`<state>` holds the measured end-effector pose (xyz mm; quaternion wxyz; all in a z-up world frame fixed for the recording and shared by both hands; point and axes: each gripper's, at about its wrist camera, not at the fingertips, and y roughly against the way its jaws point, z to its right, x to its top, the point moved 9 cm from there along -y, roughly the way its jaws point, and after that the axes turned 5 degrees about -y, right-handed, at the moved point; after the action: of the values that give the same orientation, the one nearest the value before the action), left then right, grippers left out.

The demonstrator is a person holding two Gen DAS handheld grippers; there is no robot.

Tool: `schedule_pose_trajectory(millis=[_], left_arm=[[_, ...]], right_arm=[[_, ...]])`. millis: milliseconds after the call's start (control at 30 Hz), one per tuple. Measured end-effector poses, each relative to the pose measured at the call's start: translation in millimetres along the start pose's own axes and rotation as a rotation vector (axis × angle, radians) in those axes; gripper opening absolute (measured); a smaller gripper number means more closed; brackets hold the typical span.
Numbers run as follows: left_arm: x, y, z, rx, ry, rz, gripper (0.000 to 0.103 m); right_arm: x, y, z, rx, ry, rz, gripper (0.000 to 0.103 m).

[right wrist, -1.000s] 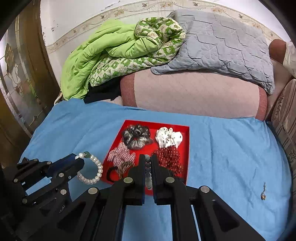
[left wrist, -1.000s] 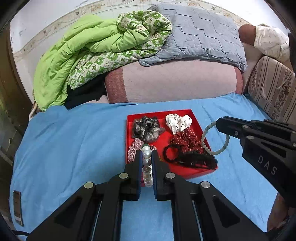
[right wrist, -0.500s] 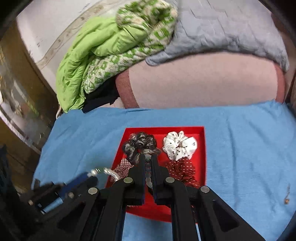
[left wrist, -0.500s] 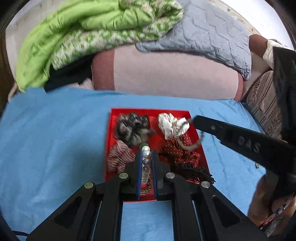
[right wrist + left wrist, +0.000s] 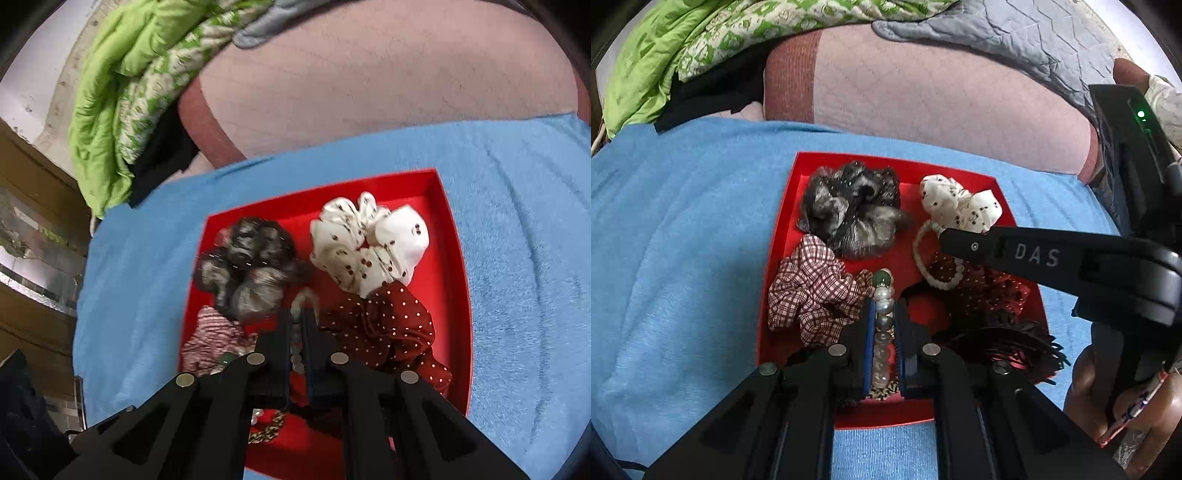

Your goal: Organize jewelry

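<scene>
A red tray (image 5: 779,240) lies on the blue blanket and holds several scrunchies: grey-black (image 5: 853,214), white dotted (image 5: 960,206), red checked (image 5: 809,291) and dark red polka-dot (image 5: 990,291). My left gripper (image 5: 884,308) hangs low over the tray's near half, shut on a pearl bracelet (image 5: 882,293) with a green bead. My right gripper (image 5: 947,242) reaches in from the right over the polka-dot scrunchie. It is shut on a pale bead bracelet (image 5: 918,254) whose loop dangles there. In the right wrist view the same gripper (image 5: 296,315) pinches that bracelet (image 5: 304,295) above the tray (image 5: 461,277).
A black fringed hair tie (image 5: 1008,343) and a gold chain (image 5: 882,393) also lie in the tray. A pink bolster (image 5: 942,96), a green quilt (image 5: 122,85) and a grey pillow (image 5: 1015,40) are piled behind. A hand (image 5: 1108,387) holds the right gripper's handle. Wooden furniture (image 5: 33,177) stands on the left.
Both grippers have come down and closer over the tray, each still holding its bracelet. The right gripper swung from beside the tray's right edge to above the scrunchies.
</scene>
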<state>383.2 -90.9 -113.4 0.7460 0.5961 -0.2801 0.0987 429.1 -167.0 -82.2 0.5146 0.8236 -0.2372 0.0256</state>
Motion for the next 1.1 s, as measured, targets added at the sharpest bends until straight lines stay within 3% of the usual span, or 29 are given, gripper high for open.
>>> schedule_pose_trajectory(millis=[133,200,267,467,533,767,867,1000,1100], left_arm=[[-2.9,-5.0,-0.3,0.007,-0.012,-0.008,0.011],[-3.8,-5.4,-0.7,0.012,-0.017,-0.006,0.021],[-3.3,-3.0,-0.8,0.020,-0.017,0.010,0.044],[-2.8,5.9,1.6,0.031,-0.029,0.033,0.057],[-2.9,10.7,1.5,0.042,-0.033,0.043,0.058],[-10.9,40.0,-0.6,0.087,-0.028,0.074,0.059],[-15.9,59.1,-4.0,0.143,-0.039,0.107,0.061],[-26.2,91.8,-10.4,0.234,-0.053,0.174,0.069],[-34.8,113.6,-14.6,0.280,-0.048,0.220,0.072]], right_arm=[[-2.7,-13.2,8.9,-0.023,-0.015,-0.019,0.007],[-3.4,-16.0,12.3,-0.036,-0.016,-0.021,0.008],[-3.7,-17.3,15.8,-0.043,-0.022,-0.020,0.008],[-3.4,-12.7,21.0,-0.047,-0.035,-0.006,0.013],[-3.1,-8.6,20.9,-0.048,-0.030,0.004,0.024],[-4.2,16.6,13.7,-0.052,-0.003,0.050,0.028],[-8.7,32.0,11.7,-0.057,0.011,0.072,0.029],[-23.0,55.9,13.3,-0.056,0.009,0.101,0.040],[-41.1,69.3,19.9,-0.071,-0.009,0.111,0.042]])
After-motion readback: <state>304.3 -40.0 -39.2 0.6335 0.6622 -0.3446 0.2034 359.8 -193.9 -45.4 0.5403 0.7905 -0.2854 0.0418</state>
